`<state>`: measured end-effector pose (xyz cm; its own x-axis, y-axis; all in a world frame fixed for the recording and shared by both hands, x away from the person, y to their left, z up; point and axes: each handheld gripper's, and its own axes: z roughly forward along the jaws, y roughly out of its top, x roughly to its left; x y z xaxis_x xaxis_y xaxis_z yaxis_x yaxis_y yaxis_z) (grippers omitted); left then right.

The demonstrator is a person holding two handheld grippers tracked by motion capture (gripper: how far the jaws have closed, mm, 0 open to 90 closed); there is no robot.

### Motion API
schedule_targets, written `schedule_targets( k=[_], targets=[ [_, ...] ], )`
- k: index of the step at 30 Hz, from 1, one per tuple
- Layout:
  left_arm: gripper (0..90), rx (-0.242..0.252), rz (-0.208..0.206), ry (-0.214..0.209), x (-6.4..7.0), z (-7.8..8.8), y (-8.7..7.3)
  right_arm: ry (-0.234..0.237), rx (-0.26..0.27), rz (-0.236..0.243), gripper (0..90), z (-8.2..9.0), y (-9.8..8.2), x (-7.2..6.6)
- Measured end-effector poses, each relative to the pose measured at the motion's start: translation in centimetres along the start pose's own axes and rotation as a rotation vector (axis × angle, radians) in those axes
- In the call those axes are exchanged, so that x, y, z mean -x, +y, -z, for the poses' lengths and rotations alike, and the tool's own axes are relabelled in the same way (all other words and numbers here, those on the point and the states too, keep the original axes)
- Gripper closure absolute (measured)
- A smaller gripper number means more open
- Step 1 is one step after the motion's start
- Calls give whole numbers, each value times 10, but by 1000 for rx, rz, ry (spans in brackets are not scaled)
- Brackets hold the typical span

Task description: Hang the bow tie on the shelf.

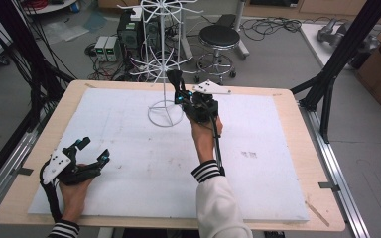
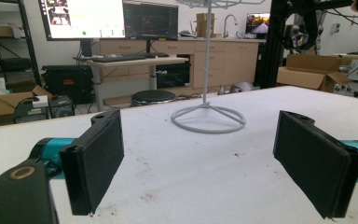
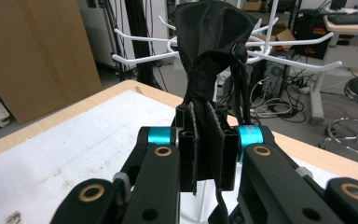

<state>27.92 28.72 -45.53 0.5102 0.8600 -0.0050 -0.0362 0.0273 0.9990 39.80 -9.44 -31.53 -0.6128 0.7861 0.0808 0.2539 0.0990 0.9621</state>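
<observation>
- The black cloth piece, soft, with a thin strap hanging down its side, is pinched between the jaws of the right gripper; it stands up out of the jaws, its upper part bunched and level with the white hooks; what sort of garment or mask it is I cannot tell
- In the high view the right gripper holds the cloth up near the far edge of the table, just beside the pole of the white wire rack
- The rack's ring base sits on the white mat toward the far edge, about midway along it
- The left gripper rests near the front left corner, jaws spread wide with nothing between them
- Judged step: carrying the cloth to a hook; it is not yet hung
- Next move calls for lifting the strap or a fold over a hook's tip, lowering it until it catches, then easing the jaws apart; the cloth is limp, so it may slip off a short hook
</observation>
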Motion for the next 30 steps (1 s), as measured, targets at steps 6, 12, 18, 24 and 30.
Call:
schedule_targets(
  k=[6,12,18,24,30],
  targets=[
    [164,-1,1,0,0,0,0,3,-9,-23,830,-7,-3,4],
    [164,0,2,0,0,0,0,12,-3,-43,830,-16,-6,7],
    [163,1,1,0,0,0,0,21,-3,-49,830,-25,-8,7],
    [163,2,1,1,0,0,0,23,0,-42,829,-31,-11,10],
    [163,1,-2,-1,0,1,0,19,-7,-27,803,-33,-12,10]
  ],
)
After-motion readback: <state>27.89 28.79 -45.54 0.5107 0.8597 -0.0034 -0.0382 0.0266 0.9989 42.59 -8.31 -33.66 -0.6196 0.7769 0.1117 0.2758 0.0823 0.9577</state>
